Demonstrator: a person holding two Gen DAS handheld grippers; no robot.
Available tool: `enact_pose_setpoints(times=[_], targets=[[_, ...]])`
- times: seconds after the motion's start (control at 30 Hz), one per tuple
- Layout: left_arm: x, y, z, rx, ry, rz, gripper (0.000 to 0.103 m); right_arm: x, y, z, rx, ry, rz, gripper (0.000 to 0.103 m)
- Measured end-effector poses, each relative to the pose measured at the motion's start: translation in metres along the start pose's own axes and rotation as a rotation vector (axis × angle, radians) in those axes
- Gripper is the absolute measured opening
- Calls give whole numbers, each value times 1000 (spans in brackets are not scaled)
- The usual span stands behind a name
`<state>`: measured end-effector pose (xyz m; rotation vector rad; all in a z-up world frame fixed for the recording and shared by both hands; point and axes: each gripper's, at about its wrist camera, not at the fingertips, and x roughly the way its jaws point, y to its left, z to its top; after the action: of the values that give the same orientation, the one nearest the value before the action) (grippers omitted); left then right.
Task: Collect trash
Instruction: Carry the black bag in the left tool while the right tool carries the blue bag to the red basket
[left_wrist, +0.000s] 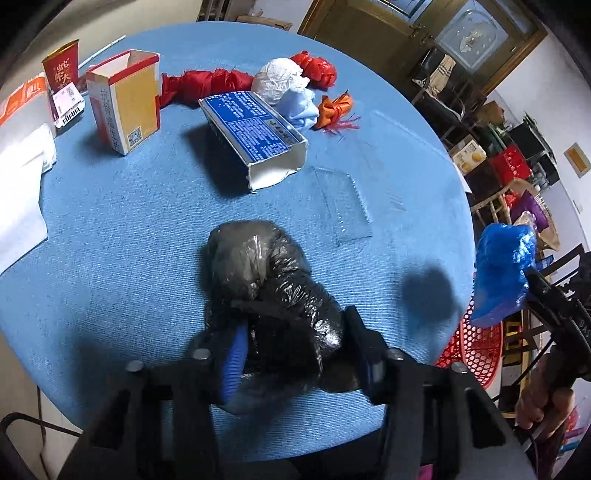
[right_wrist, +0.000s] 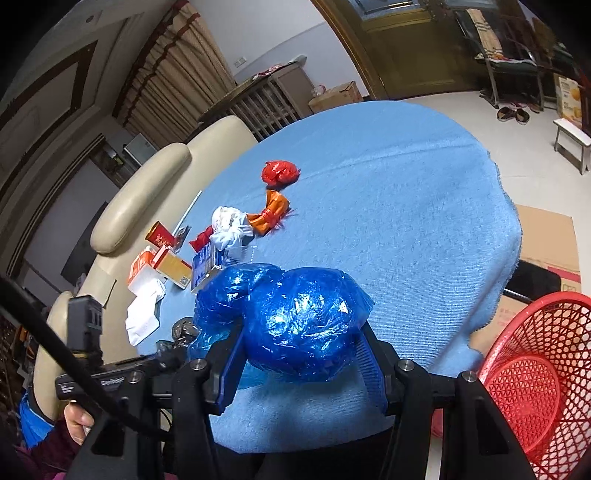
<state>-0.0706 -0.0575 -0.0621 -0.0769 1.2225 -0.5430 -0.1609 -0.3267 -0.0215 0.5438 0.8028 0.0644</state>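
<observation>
My left gripper (left_wrist: 295, 347) is shut on a crumpled black plastic bag (left_wrist: 266, 280) just above the blue tablecloth (left_wrist: 129, 229). My right gripper (right_wrist: 303, 347) is shut on a crumpled blue plastic bag (right_wrist: 295, 317) and holds it over the table's near right edge; that bag also shows in the left wrist view (left_wrist: 502, 273). A red mesh basket (right_wrist: 535, 376) stands off the table edge at the right, also in the left wrist view (left_wrist: 476, 350). More trash lies farther back: a blue and white carton (left_wrist: 258, 133), a yellow box (left_wrist: 125, 99), red (left_wrist: 207, 83), white (left_wrist: 279, 79) and orange bags (left_wrist: 334, 107).
A red cup (left_wrist: 62, 64), white paper (left_wrist: 22, 184) and a clear plastic sheet (left_wrist: 343, 203) lie on the table. A cream sofa (right_wrist: 147, 184) stands behind the table. Flat cardboard (right_wrist: 546, 236) lies on the floor at the right, with chairs and boxes beyond.
</observation>
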Motion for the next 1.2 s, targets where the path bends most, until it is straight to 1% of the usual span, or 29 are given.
enact_pose_setpoints(times=[0.07,0.13,0.2,0.3,0.37,0.43,0.5,0.6,0.7,0.8,0.87,0.97,1.03,1.2], targets=[[-4,-2,-1,5,-14,6,42,-1,0,1,5,-6,7,59],[-9,-7,-2,23,-31,16,41,-3,0,2,6,-13,11,59],[-20,-16,0,69,-63,27,40,-7,0,2,1,-21,7,59],[-40,-39,2,160,-118,13,40,-17,-2,3,0,-44,7,59],[-51,-62,1,246,-154,-2,41,-23,-5,5,1,-58,-1,59],[-59,-87,1,341,-172,-20,41,-33,-10,5,10,-74,-6,59],[-62,-109,0,410,-173,-49,41,-45,-17,3,19,-89,-17,59],[-56,-150,2,508,-146,-94,41,-66,-35,-3,40,-112,-55,59],[-42,-194,0,607,-99,-154,41,-89,-63,-13,94,-134,-103,60],[-27,-230,-5,685,-58,-176,41,-110,-99,-28,173,-145,-153,60],[-10,-253,-10,734,-16,-193,41,-122,-122,-38,231,-148,-173,60],[11,-279,-19,783,49,-218,41,-136,-154,-52,309,-153,-202,60],[25,-294,-28,806,94,-226,41,-141,-167,-59,335,-153,-222,60],[52,-322,-43,859,165,-230,44,-149,-201,-74,435,-145,-220,62]])
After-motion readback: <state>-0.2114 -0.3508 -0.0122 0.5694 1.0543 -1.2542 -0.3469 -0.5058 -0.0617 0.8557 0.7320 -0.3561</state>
